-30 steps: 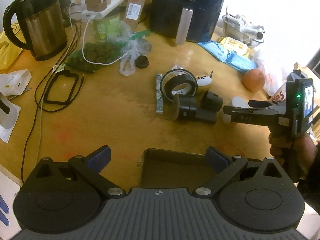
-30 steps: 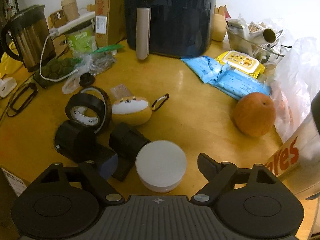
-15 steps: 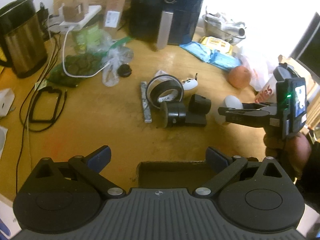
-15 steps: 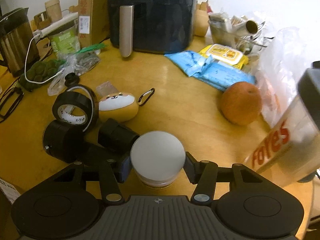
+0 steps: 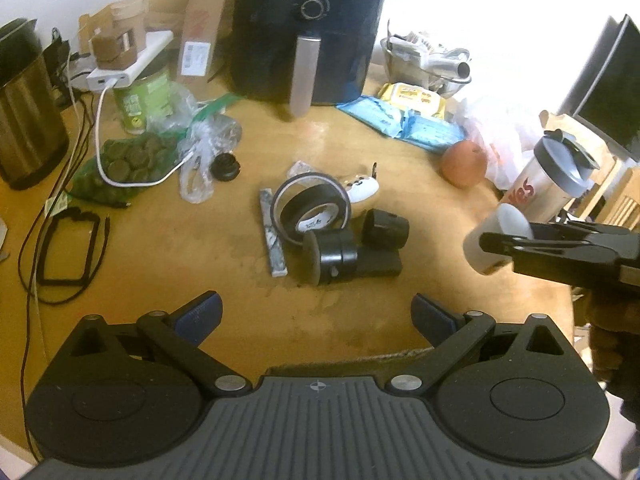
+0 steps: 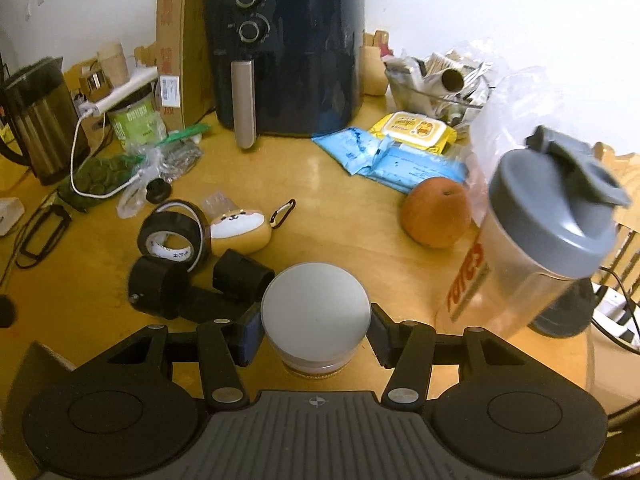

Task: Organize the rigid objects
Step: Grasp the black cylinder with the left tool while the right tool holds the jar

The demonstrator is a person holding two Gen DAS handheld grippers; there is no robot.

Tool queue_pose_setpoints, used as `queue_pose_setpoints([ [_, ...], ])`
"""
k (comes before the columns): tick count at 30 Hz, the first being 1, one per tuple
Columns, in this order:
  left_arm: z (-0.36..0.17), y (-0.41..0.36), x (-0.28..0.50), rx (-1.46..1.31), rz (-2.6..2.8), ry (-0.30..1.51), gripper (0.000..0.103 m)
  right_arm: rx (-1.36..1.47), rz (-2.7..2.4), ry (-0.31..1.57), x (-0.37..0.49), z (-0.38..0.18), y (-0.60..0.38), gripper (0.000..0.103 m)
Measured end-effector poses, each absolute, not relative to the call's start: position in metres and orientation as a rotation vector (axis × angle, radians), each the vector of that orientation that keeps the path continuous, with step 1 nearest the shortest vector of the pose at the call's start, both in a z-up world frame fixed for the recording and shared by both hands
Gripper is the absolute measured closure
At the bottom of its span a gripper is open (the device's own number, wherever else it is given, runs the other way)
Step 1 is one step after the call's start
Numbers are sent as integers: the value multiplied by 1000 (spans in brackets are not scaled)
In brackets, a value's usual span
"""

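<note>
My right gripper (image 6: 314, 334) is shut on a small jar with a white lid (image 6: 315, 312) and holds it above the wooden table (image 6: 344, 216). The left wrist view shows it at the right, lifted, jar (image 5: 494, 236) tilted in the fingers (image 5: 520, 246). My left gripper (image 5: 316, 316) is open and empty over the near table edge. In the table's middle lie a roll of black tape (image 5: 310, 210), a black mount with cylinders (image 5: 352, 254), a grey strip (image 5: 272, 246) and a dog-shaped case (image 6: 240, 230).
A black air fryer (image 6: 288, 52) stands at the back. A kettle (image 6: 38, 120) and cables are at the left. An orange (image 6: 436, 212), a shaker bottle (image 6: 536, 240), blue wipes packs (image 6: 396, 156) and plastic bags are at the right. A cardboard box edge (image 5: 340, 362) lies below my left gripper.
My right gripper closed on the white-lidded jar and lifted it off the table. My left gripper rose and drew back, so the table looks farther.
</note>
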State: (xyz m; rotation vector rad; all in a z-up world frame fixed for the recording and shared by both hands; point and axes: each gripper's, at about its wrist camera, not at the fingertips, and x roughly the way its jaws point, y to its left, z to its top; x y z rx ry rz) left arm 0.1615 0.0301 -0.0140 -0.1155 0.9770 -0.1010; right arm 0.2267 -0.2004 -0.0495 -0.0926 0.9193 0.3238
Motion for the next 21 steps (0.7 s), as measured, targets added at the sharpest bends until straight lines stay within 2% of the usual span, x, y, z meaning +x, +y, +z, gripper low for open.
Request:
queue_pose_setpoints([
  [10, -23, 11, 186, -55, -143, 962, 0, -55, 288, 909, 201, -31, -216, 46],
  [21, -59, 5, 228, -51, -107, 1008, 1, 12, 241, 887, 176, -16, -234, 46],
])
